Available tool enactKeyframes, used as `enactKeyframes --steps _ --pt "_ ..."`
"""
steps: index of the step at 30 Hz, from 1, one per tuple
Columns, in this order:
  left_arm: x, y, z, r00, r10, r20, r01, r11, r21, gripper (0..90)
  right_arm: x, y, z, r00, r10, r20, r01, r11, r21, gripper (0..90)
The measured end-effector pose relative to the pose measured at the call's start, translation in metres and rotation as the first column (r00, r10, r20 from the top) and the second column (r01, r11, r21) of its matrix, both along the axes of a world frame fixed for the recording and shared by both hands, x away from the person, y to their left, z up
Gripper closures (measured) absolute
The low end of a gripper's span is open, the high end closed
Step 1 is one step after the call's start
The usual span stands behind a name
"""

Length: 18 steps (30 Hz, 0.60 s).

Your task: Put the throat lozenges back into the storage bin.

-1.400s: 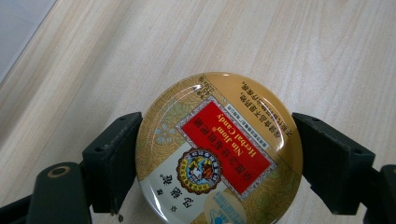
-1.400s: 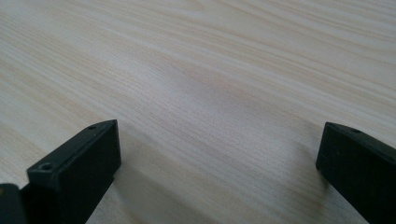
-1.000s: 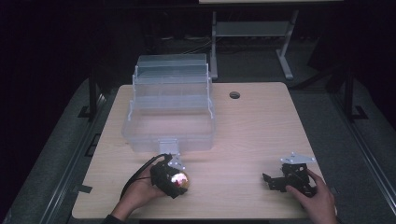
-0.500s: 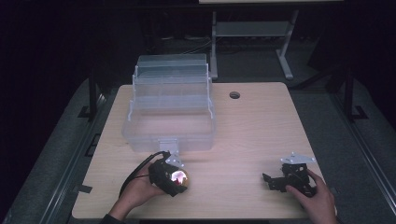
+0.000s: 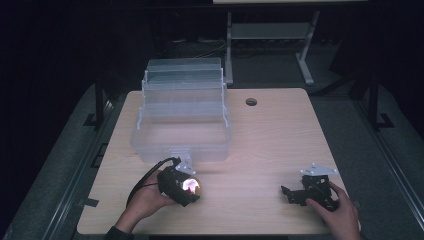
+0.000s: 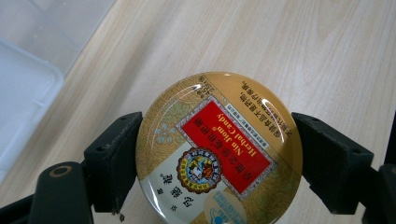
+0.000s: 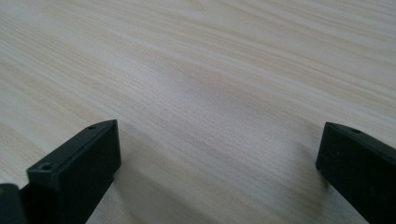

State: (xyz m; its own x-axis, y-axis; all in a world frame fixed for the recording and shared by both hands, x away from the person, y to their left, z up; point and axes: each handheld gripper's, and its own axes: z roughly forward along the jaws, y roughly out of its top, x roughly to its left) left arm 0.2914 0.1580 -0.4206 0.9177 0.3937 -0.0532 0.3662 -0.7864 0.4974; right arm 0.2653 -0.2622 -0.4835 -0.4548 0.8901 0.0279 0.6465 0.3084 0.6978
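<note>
Inventory, as recorded: one wooden counter point(image 5: 270, 140). One clear plastic tiered box point(image 5: 182, 117), open, stood on it. One round candy tin point(image 6: 218, 149), gold with red label. Two hand-held grippers: left hand-held gripper point(image 5: 184, 185), right hand-held gripper point(image 5: 300, 192). Two hands were counted.

Round tin lid reading "Nin Jiom Herbal Candy"

The round gold tin point(image 6: 218, 151) sitting between the jaws of the left tool point(image 6: 219, 163) is showing a red panel with "Nin Jiom" and "Herbal Candy" in yellow letters, appearing upside down in the left gripper view. Chinese characters are running along the rim and beside a round emblem, too small to make out, as is the other fine print.
</note>
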Motion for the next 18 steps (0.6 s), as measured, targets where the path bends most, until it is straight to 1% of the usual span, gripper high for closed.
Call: enactKeyframes --steps 1,2,8,11,14,16,18 --pt "0.000 0.000 0.001 1.0000 -0.004 0.001 0.004 1.0000 0.005 19.5 0.000 0.000 0.000 1.0000 0.000 0.000 0.000 1.000 0.000 0.0" --pt "0.000 0.000 0.002 1.0000 0.002 0.001 -0.002 1.0000 0.000 19.5 0.000 0.000 0.000 1.0000 0.000 0.000 0.000 1.000 0.000 0.0" --pt "0.002 0.001 0.008 1.0000 -0.003 0.005 0.003 1.0000 0.001 19.5 0.000 0.000 0.000 1.0000 0.000 0.000 0.000 1.000 0.000 0.0" --pt "0.002 0.001 0.009 1.0000 0.008 0.003 -0.008 0.9999 -0.009 19.5 0.000 0.000 0.000 1.0000 0.000 0.000 0.000 1.000 0.000 0.0" --pt "0.003 0.001 0.011 1.0000 -0.001 0.005 0.001 1.0000 0.008 19.5 0.000 0.000 0.000 1.0000 0.000 0.000 0.000 1.000 0.000 0.0" --pt "0.003 0.001 0.012 1.0000 0.004 0.007 -0.004 1.0000 0.000 19.5 0.000 0.000 0.000 1.0000 0.000 0.000 0.000 1.000 0.000 0.0" --pt "0.004 0.001 0.015 1.0000 -0.001 0.010 0.001 1.0000 0.006 19.4 0.000 0.000 0.000 1.0000 0.000 0.000 0.000 1.000 0.000 0.0"
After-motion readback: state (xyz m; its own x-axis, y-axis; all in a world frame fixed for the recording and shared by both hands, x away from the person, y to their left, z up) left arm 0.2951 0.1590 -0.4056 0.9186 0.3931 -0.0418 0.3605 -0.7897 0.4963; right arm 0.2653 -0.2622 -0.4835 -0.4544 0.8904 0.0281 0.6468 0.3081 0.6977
